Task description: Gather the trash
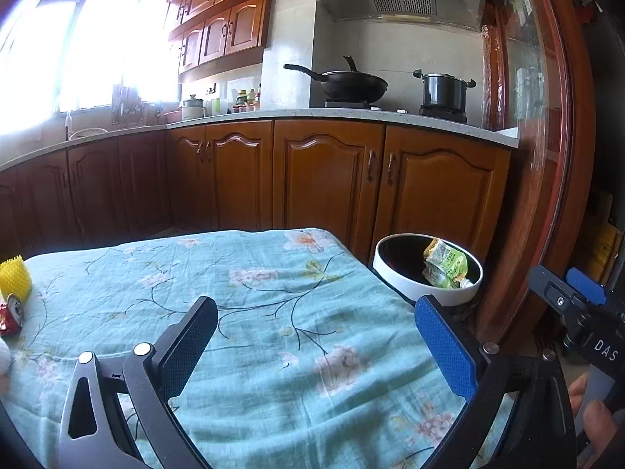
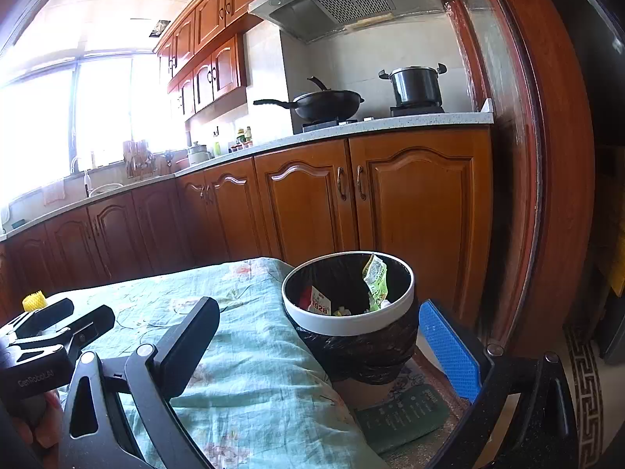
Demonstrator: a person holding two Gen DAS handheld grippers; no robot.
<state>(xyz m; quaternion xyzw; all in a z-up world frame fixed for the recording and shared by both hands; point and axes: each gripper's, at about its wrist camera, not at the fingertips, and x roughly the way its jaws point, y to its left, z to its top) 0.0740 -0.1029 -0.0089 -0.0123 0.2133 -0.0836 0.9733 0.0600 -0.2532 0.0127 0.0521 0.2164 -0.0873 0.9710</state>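
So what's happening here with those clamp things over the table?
A person is clearing rubbish off a table covered by a floral cloth, with a two-finger gripper in each hand. Both the left gripper and right gripper are open and empty. The white-rimmed bin beside the table already holds a green wrapper and a red-and-white packet. A yellow spiky thing and a red can wait at the table's far left edge.

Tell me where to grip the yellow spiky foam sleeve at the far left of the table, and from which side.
Grip the yellow spiky foam sleeve across its upright sides, with the open left claw coming in level from the table's middle. It stands upright on the cloth, with the red can beside it, so keep above the can.
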